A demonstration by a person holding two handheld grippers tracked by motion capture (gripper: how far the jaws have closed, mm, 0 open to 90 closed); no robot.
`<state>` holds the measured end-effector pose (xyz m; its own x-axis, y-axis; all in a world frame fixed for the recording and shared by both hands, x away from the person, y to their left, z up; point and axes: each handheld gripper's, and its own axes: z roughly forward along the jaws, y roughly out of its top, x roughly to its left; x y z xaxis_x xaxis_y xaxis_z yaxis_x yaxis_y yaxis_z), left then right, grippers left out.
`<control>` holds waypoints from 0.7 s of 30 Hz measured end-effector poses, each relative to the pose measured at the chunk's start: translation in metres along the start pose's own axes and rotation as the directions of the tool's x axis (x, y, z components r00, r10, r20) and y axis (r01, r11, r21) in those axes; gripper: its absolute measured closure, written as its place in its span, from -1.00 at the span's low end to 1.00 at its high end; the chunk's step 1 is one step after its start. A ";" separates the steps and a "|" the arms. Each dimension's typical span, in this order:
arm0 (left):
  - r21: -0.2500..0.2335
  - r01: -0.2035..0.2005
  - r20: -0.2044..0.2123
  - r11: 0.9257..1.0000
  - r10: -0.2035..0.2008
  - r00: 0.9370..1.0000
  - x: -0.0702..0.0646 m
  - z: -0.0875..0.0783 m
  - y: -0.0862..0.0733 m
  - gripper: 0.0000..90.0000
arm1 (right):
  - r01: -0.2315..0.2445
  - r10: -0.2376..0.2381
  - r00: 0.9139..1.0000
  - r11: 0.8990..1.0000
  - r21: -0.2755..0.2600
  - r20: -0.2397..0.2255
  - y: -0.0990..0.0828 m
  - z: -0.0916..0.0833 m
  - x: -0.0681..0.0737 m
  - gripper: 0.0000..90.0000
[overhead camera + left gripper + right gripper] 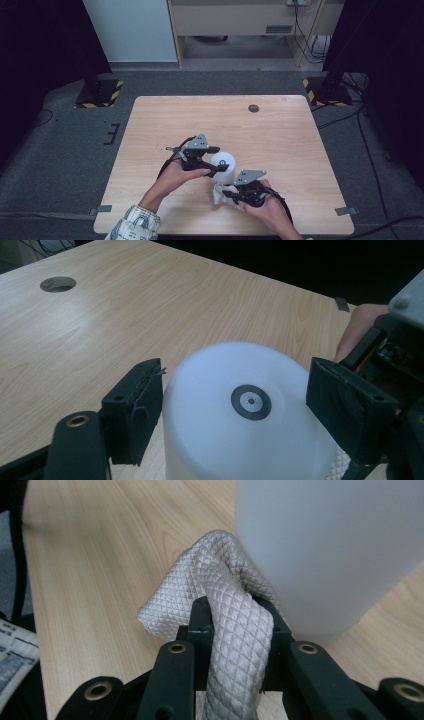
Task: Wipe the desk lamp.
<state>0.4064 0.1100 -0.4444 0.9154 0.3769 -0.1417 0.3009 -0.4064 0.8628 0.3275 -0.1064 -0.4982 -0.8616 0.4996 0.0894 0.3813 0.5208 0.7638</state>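
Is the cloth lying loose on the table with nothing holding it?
No, the right gripper pinches the white cloth between its jaws.

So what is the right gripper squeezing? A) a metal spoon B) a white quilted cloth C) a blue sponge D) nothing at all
B: in the right gripper view, the right gripper has its jaws clamped on a bunched white quilted cloth, pressed up against the white container that the left gripper holds.
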 end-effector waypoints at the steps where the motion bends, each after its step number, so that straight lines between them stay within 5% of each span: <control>1: 0.001 0.002 0.000 1.000 -0.002 1.000 0.000 0.000 0.000 -0.50 | -0.002 0.002 1.000 1.000 -0.013 0.001 0.001 -0.002 0.000 0.64; 8: 0.004 0.017 0.005 1.000 -0.017 1.000 0.001 0.000 0.000 -0.51 | -0.017 0.015 1.000 0.990 -0.137 -0.019 0.015 -0.023 0.001 0.64; 21: 0.003 0.035 0.010 0.999 -0.035 0.999 0.002 0.001 -0.001 -0.51 | -0.010 0.010 1.000 1.000 0.014 -0.013 -0.002 0.007 -0.002 0.64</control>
<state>0.4085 0.1105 -0.4456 0.9067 0.3829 -0.1767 0.3338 -0.3954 0.8557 0.3310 -0.1038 -0.5046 -0.8620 0.4959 0.1051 0.3941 0.5253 0.7542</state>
